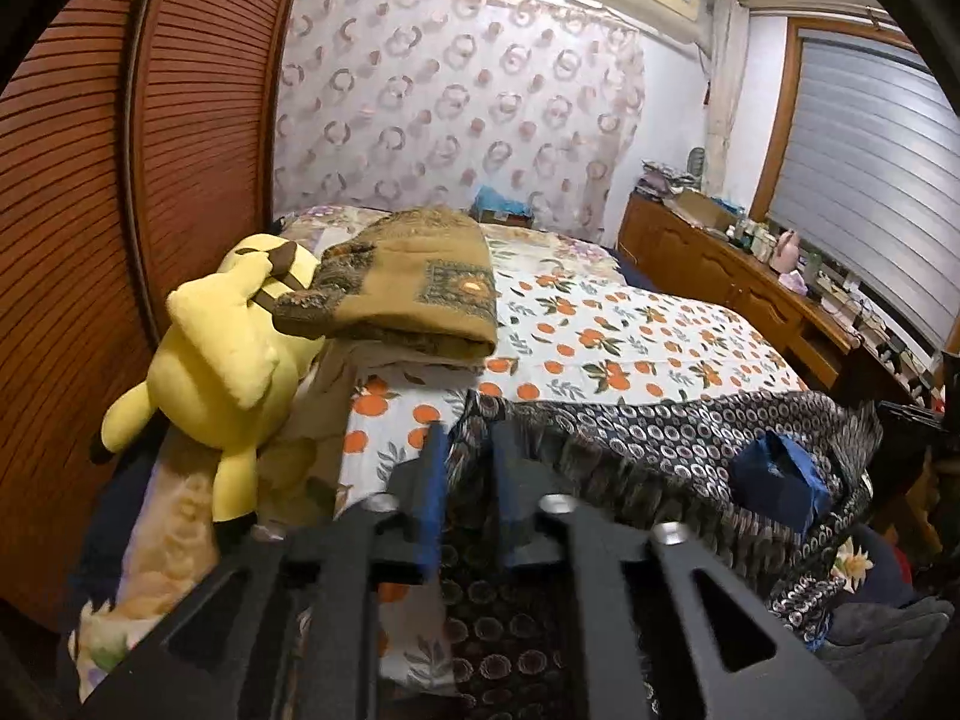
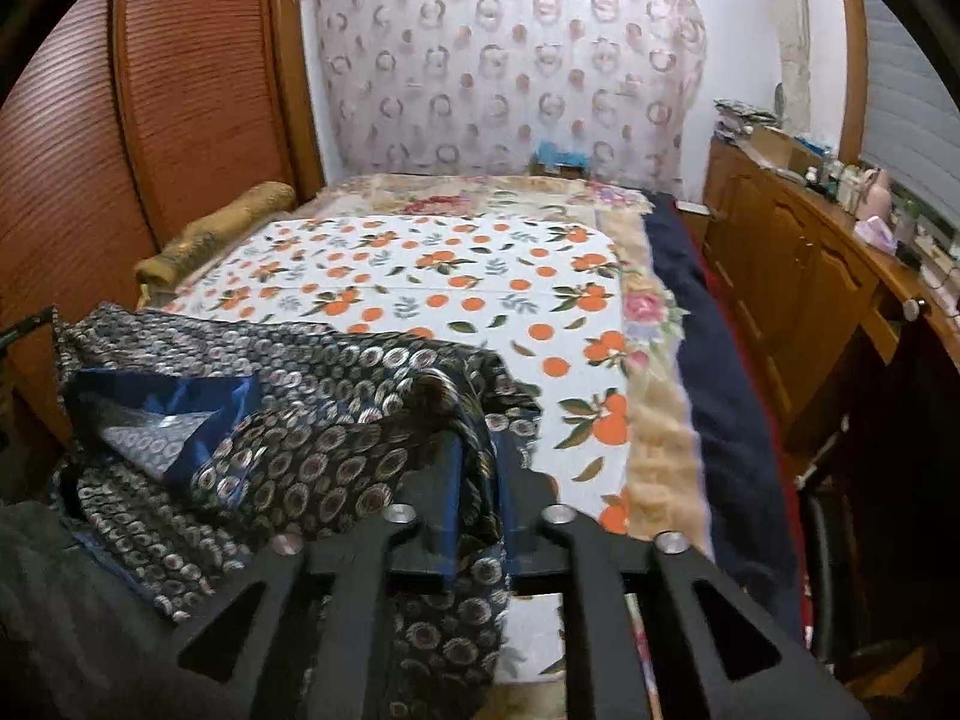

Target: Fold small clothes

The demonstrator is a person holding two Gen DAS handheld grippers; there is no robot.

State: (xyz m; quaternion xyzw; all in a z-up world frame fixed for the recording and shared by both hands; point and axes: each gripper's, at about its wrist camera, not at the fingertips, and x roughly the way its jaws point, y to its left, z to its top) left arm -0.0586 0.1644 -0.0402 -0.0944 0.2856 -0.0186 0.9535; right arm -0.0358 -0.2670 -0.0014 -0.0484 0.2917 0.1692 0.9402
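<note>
A dark garment (image 1: 660,438) printed with small rings lies crumpled on the near end of the bed, its blue lining (image 1: 774,480) showing. My left gripper (image 1: 471,432) is at the garment's left edge. Its jaws stand a little apart, with the cloth lying loose in the gap. In the right wrist view the same garment (image 2: 312,396) is bunched at the left, with a fold draped between the fingers of my right gripper (image 2: 483,444). That gripper's jaws are also slightly apart and do not pinch the cloth.
The bed has a white cover with oranges (image 1: 600,324) (image 2: 420,276). A yellow plush toy (image 1: 222,354) and a folded brown blanket (image 1: 408,288) lie on its left side by a slatted wardrobe (image 1: 90,180). A cluttered wooden dresser (image 2: 810,276) runs along the right.
</note>
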